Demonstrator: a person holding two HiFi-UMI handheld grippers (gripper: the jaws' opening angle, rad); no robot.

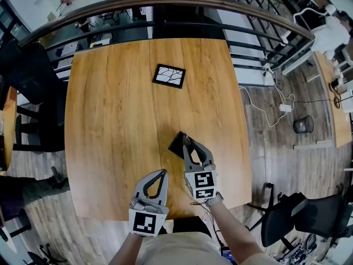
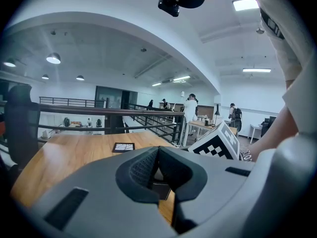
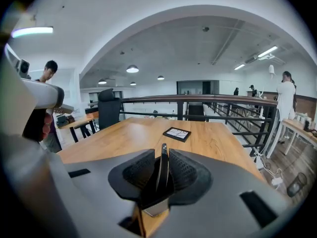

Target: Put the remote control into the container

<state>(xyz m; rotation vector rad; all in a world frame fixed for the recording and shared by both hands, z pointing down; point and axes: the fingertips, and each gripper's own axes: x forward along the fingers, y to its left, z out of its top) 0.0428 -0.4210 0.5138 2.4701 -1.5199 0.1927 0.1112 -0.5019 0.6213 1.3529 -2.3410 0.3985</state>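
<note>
Right gripper (image 1: 187, 141) is clamped on the remote control (image 1: 176, 145) by its thin edge, near my side of the table (image 1: 110, 120); container (image 1: 171, 68) sits well apart; such a skinny pinch might let it twist or slip mid-carry; left gripper (image 1: 162, 173) pressed together, empty.

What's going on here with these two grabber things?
A person holds a gripper in each hand over a wooden table. The right gripper is clamped on a dark, flat remote control near the table's front edge. The left gripper is shut and empty beside it. The black container sits farther back, without the remote.
</note>
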